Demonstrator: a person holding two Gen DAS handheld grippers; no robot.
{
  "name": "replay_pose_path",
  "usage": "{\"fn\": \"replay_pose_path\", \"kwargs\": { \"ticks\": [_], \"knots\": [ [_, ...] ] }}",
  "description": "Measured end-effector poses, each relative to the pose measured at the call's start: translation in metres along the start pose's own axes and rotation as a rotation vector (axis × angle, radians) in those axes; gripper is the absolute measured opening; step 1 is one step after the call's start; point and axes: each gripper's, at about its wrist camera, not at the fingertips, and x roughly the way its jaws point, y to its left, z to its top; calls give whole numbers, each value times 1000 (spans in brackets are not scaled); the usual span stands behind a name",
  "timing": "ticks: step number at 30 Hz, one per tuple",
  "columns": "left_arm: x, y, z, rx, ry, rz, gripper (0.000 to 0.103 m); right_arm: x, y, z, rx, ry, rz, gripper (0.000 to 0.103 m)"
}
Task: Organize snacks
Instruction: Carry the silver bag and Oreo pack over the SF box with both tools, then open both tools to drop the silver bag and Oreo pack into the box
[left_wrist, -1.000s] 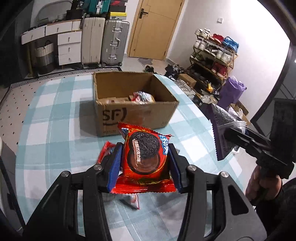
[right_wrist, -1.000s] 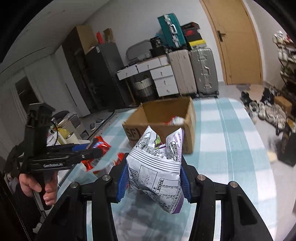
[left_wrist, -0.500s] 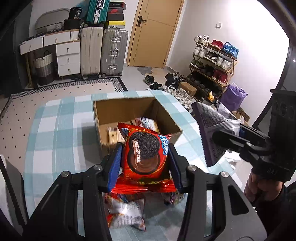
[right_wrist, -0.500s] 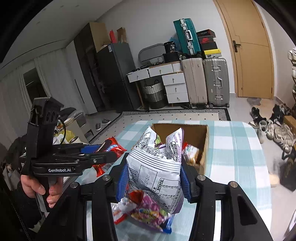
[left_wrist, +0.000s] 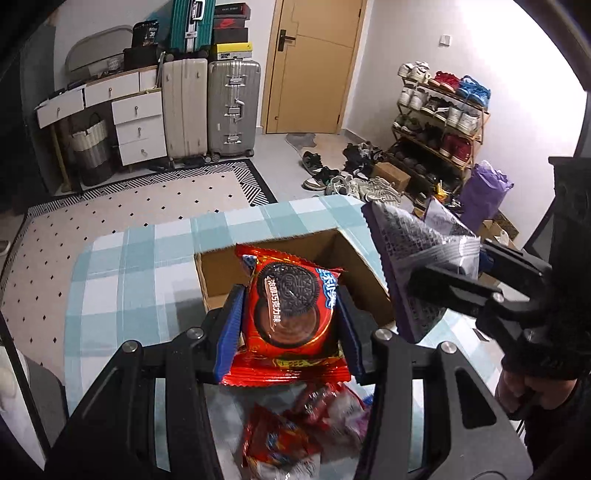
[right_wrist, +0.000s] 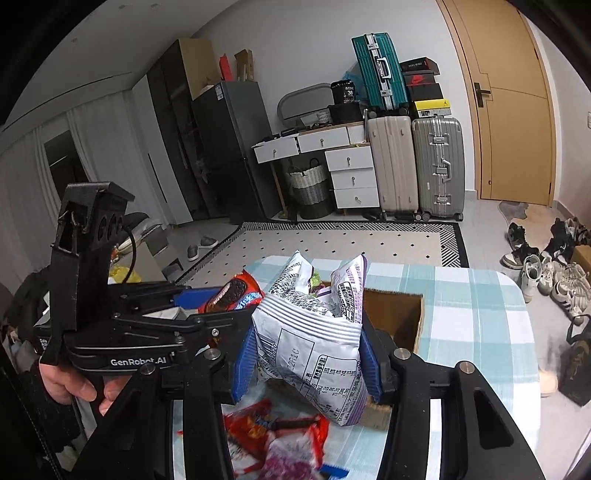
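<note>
Both my hands have carried their loads up and forward: a second ago the cardboard box (left_wrist: 354, 258) stood well ahead of me on the checked tablecloth (left_wrist: 129, 280), and now it sits right under my fingers. My left gripper (left_wrist: 290, 317) is clamped narrow on a red cookie packet (left_wrist: 291, 314), pads pressing its two sides. My right gripper (right_wrist: 306, 350) pinches a white and purple snack bag (right_wrist: 314, 332) the same way, crumpling its middle. Neither snack is in the box yet; both hang above its near edge. I judge the carry nearly done and the drop into the box the step that remains.

The left camera shows the box's open top, its far inner wall, and my right gripper coming in from the side with the bag sticking out past its fingers. It hides what lies in the box behind the cookie packet. The right camera shows only a corner of the box's opening (right_wrist: 395, 317), but it shows my left hand (right_wrist: 70, 384) wrapped round its handle, which the left camera cannot. Both views catch a blurred heap of loose snacks (right_wrist: 280, 435) on the cloth below me, waiting to be sorted.
</note>
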Motion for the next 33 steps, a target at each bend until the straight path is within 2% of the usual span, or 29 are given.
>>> {"fn": "replay_pose_path", "kwargs": {
  "ticks": [6, 12, 21, 25, 26, 27, 28, 29, 30, 33],
  "knots": [
    [44, 15, 13, -7, 34, 3, 44, 37, -17, 8, 9, 27, -17, 48],
    [83, 21, 7, 8, 74, 2, 44, 74, -31, -1, 3, 74, -37, 48],
    [122, 32, -4, -7, 102, -6, 44, 101, -52, -18, 15, 95, -44, 49],
    [130, 34, -4, -19, 84, -30, 45, 107, -56, -21, 18, 101, -54, 50],
    [131, 35, -4, -17, 83, -26, 48, 109, -57, -22, 15, 100, -65, 55],
    [135, 34, -4, -7, 99, -7, 64, 111, -58, -22, 9, 106, -76, 61],
    [142, 36, -4, 0, 126, 46, 79, 114, -59, -23, -1, 122, -99, 80],
    [145, 39, -5, -6, 137, 57, 84, 115, -61, -25, -11, 118, -138, 86],
    [145, 42, -7, -20, 134, 41, 85, 114, -63, -27, -14, 112, -146, 88],
    [142, 49, -10, -48, 138, 24, 85, 107, -74, -32, 32, 108, -129, 89]
  ]
}}
